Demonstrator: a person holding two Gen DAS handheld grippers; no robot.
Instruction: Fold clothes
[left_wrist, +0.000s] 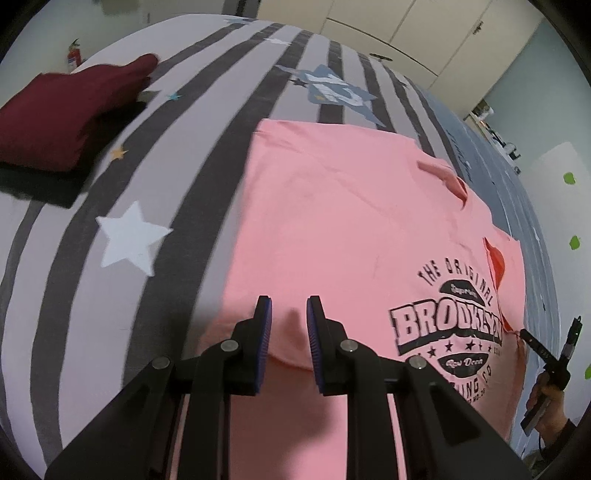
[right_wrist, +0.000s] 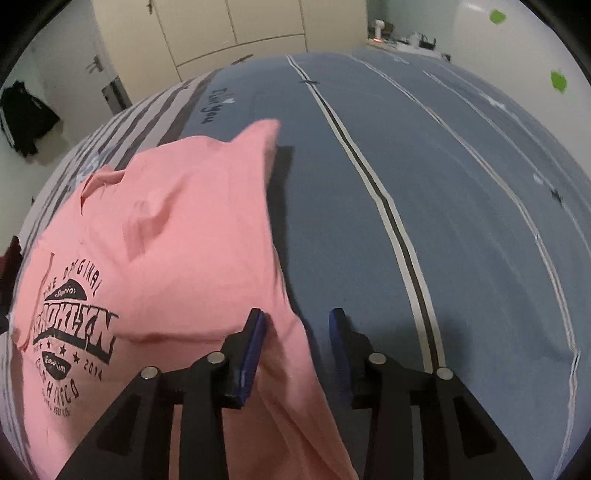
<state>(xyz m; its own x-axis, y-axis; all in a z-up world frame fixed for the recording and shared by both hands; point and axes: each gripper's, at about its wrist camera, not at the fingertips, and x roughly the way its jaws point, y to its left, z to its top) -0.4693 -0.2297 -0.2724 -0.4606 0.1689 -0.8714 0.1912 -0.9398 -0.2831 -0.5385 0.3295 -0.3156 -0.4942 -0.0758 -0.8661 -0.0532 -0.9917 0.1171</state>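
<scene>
Jaws parted, pink printed T-shirt (left_wrist: 332, 221) half-folded

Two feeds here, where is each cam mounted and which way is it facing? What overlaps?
Left wrist: on the left gripper, angled down along its fingers at the pink T-shirt on the striped bedspread; fabric sits between the fingers. A maroon folded garment lies at upper left; the right gripper and the hand holding it show at right.
Right wrist: on the right gripper, angled down over the shirt's right edge and blue bedding; fingers apart.
Shared: shirt with its Brooklyn print, bed, cream wardrobe.
</scene>
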